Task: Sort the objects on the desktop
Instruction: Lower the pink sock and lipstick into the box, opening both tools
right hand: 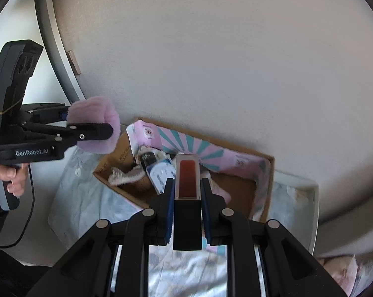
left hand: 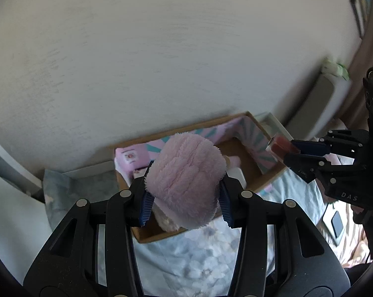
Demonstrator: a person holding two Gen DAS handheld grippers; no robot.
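While you are looking through the left wrist camera, your left gripper (left hand: pixel 186 193) is clamping a pink fluffy plush item (left hand: pixel 186 180) between its blue pads (left hand: pixel 146 204). Its rounded, furry bulk is bulging above the fingers, and its long axis is running forward, away from the camera. It is hanging above the near part of an open cardboard box (left hand: pixel 265 180) with a pink and teal striped lining, which is sitting on pale floral bedding (left hand: pixel 206 252) against a wall. At the right edge, your right gripper (left hand: pixel 289 152) is pinching a small reddish tube (left hand: pixel 280 147) over the box's right wall.

Through the right wrist camera, your right gripper (right hand: pixel 187 193) is closed on that tube (right hand: pixel 187 178): a slim, square-sided clear body filled with red, ending in a black cap seated between the pads. Its long axis is pointing straight ahead along the fingers, clear end forward, above the box (right hand: pixel 268 198). At left, a hand (right hand: pixel 5 178) is gripping the left gripper (right hand: pixel 104 133), which is grasping the plush (right hand: pixel 94 113).
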